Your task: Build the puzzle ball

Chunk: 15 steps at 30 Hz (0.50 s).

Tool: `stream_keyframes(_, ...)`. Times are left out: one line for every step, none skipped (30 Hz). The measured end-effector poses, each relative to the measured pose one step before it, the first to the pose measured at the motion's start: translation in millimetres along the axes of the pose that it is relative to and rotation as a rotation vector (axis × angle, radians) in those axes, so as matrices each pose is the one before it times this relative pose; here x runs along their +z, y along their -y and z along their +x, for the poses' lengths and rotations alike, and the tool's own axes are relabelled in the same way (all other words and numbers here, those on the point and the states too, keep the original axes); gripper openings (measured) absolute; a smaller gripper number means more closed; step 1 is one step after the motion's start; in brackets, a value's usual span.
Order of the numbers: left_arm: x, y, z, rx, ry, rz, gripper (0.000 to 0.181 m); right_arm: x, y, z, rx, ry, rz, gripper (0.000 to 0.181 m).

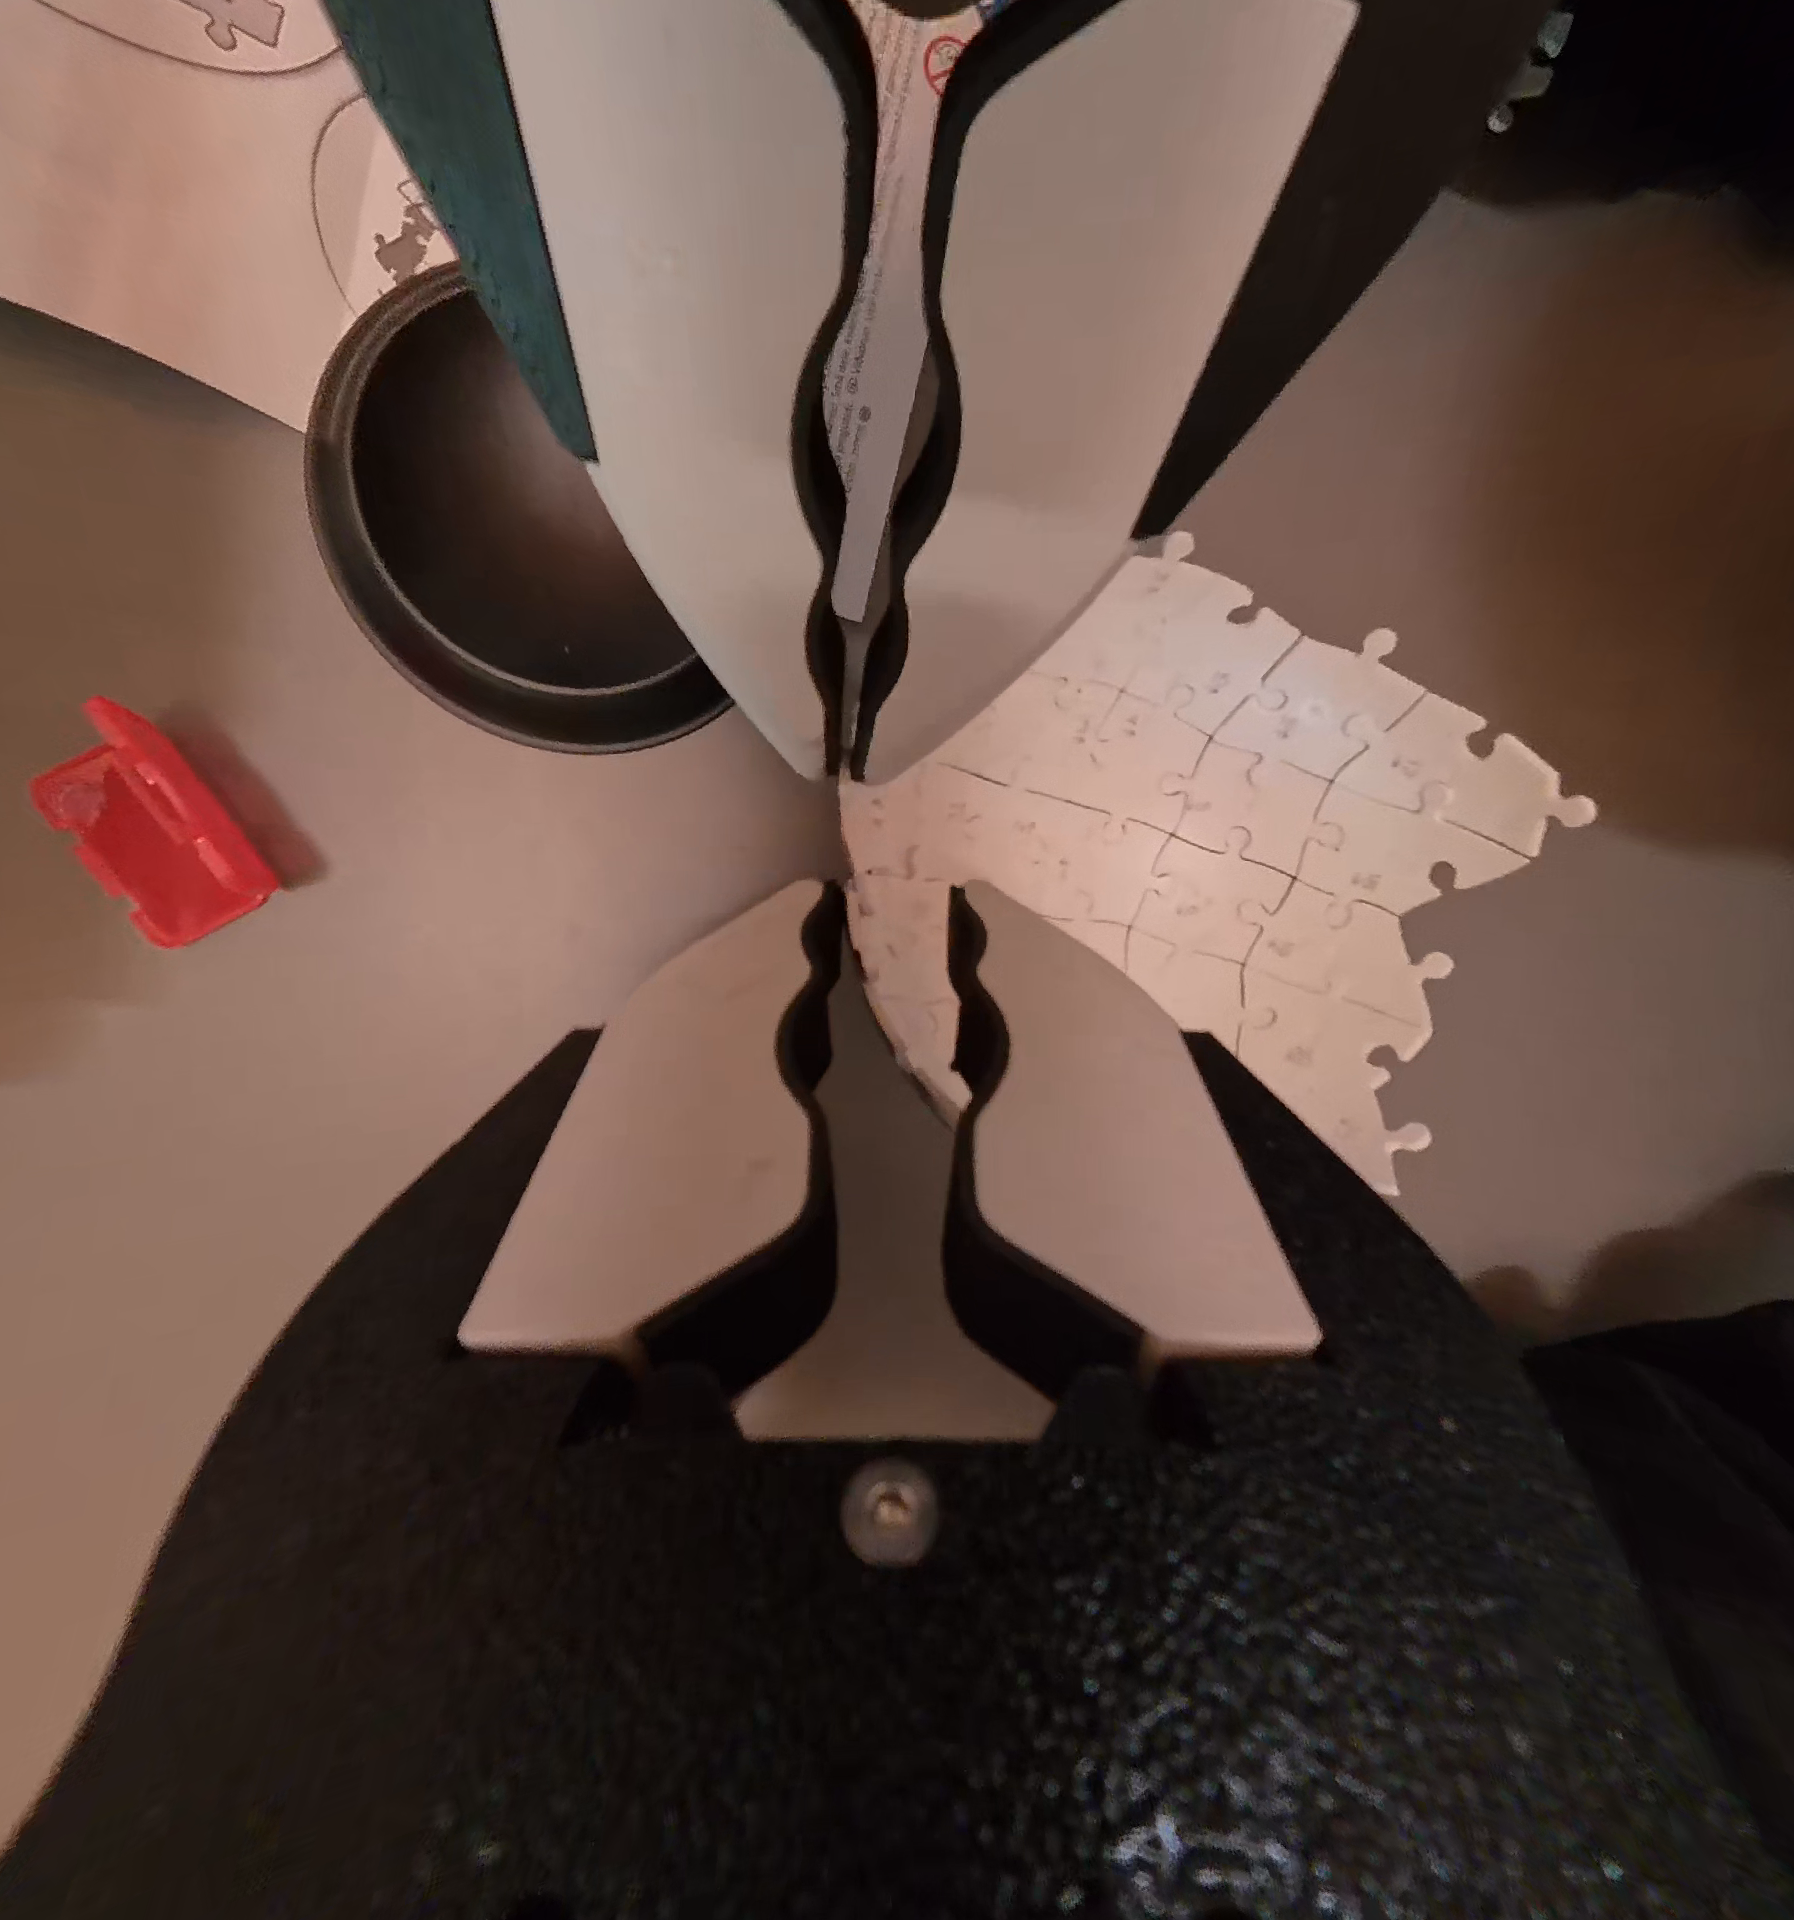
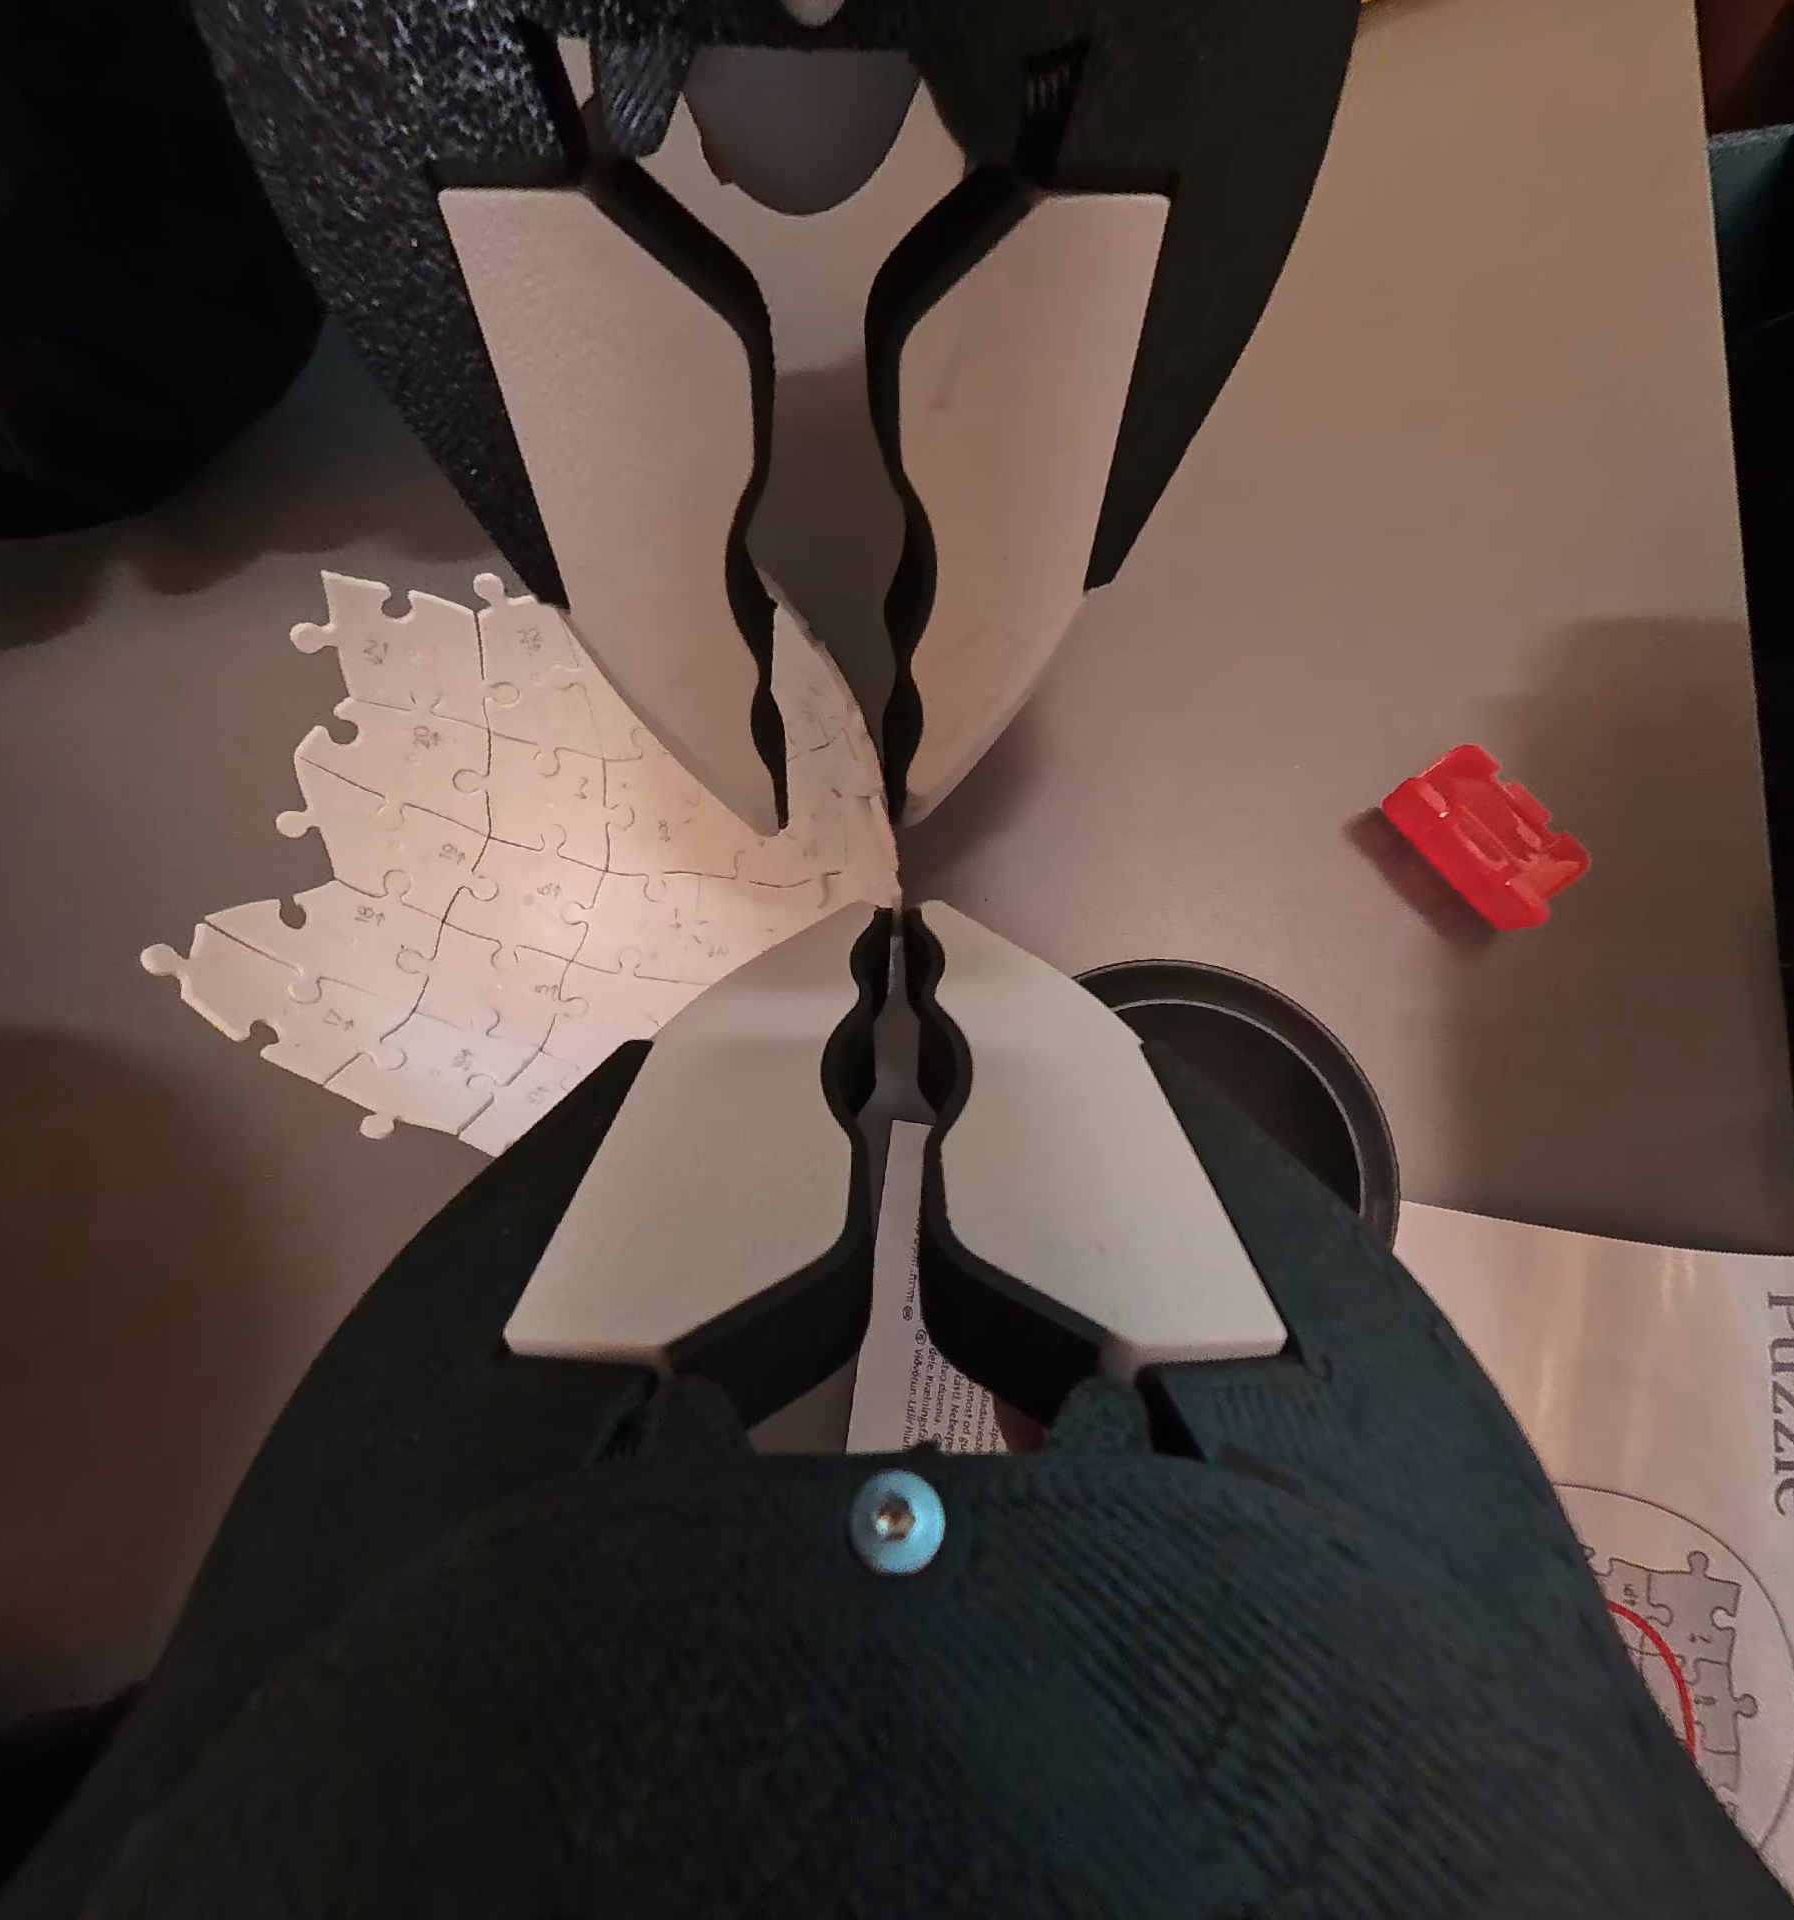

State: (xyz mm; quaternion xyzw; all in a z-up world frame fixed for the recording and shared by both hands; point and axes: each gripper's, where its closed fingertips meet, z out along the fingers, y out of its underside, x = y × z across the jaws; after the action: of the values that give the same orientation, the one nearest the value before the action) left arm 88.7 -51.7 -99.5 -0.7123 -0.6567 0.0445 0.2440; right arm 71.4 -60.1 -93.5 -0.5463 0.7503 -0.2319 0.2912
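My left tool (image 1: 898, 899) straddles the edge of the curved puzzle-ball section (image 1: 1236, 852) lying on the surface (image 1: 457, 1039) beside the black ring (image 1: 353, 540), grip unclear; my right tool (image 2: 895, 920), pressed together on a printed strip (image 2: 898, 1247), could buckle its joints.

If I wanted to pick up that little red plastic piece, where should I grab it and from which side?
Probably across its two long flat sides, coming straight down. The red plastic piece lies flat and alone on the table, well apart from the black ring.
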Motion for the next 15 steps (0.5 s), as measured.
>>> stream_keyframes(0.06, -0.25, -0.32, -0.0032, 0.0, -0.0002, 0.019, -0.05, 0.47, -0.09, 0.0048, 0.0011, 0.005, 0.003)
stream_keyframes(0.19, -0.19, -0.16, -0.0008, -0.0002, 0.0009, 0.019, 0.1, 0.26, 0.21, 0.0044, -0.0017, 0.0042, 0.003)
stream_keyframes(0.18, -0.15, -0.43, -0.0002, 0.0013, -0.0009, 0.019, 0.3, -0.24, 0.16, 0.0017, -0.0015, 0.0002, 0.003)
stream_keyframes(0.2, -0.14, -0.36, -0.0015, 0.0021, -0.0015, 0.018, 0.33, -0.21, -0.25, -0.0001, 0.0004, -0.0012, 0.003)
stream_keyframes(0.16, 0.15, -0.18, -0.0011, 0.0015, -0.0007, 0.018, 0.2, -0.15, 0.09, 0.0016, -0.0016, -0.0012, 0.003)
stream_keyframes(0.13, 0.27, -0.21, -0.0009, 0.0024, -0.0007, 0.018, 0.27, 0.05, 0.11, 0.0025, -0.0001, -0.0004, 0.003)
stream_keyframes(-0.11, 0.32, -0.3, -0.003, 0.0034, -0.0002, 0.017, 0.26, 0.07, -0.28, 0.0037, 0.0017, 0.0005, 0.003)
stream_keyframes(-0.21, 0.64, -0.09, -0.005, 0.0017, 0.0016, 0.016, 0.56, -0.35, -0.66, 0.0036, 0.0047, -0.0022, 0.003)
stream_keyframes(-0.32, 0.76, 0.18, -0.0029, -0.0003, 0.0026, 0.016, 0.73, -0.4, -0.39, 0.0012, 0.0023, -0.0026, 0.003)
stream_keyframes(-0.29, 0.0, -0.32, 0.0003, 0.0038, -0.0002, 0.016, 0.93, -0.47, -0.42, 0.0022, 0.0029, -0.0029, 0.003)
stream_keyframes(-0.15, -0.61, -0.6, 0.0021, 0.0049, -0.003, 0.015, 0.38, 0.22, 0.41, 0.0041, -0.002, 0.0022, 0.003)
stream_keyframes(-0.21, -0.46, -0.01, 0.0033, 0.0018, -0.0011, 0.015, 0.05, 0.29, 0.15, 0.0037, 0.0007, 0.0015, 0.003)
stream_keyframes(-0.31, -0.04, 0.24, 0.0034, 0.0004, 0.0012, 0.015, -0.13, 0.22, 0.05, 0.0017, 0.0013, 0.002, 0.003)
stream_keyframes(-0.11, 0.15, 0.02, 0.0002, 0.0008, 0.0005, 0.015, -0.13, 0.39, -0.03, 0.0003, 0.0017, 0.003, 0.003)
stream_keyframes(0.08, -0.07, -0.32, -0.0026, 0.0011, -0.0013, 0.014, 0.07, -0.17, 0.14, 0.0014, -0.0006, 0.0, 0.003)
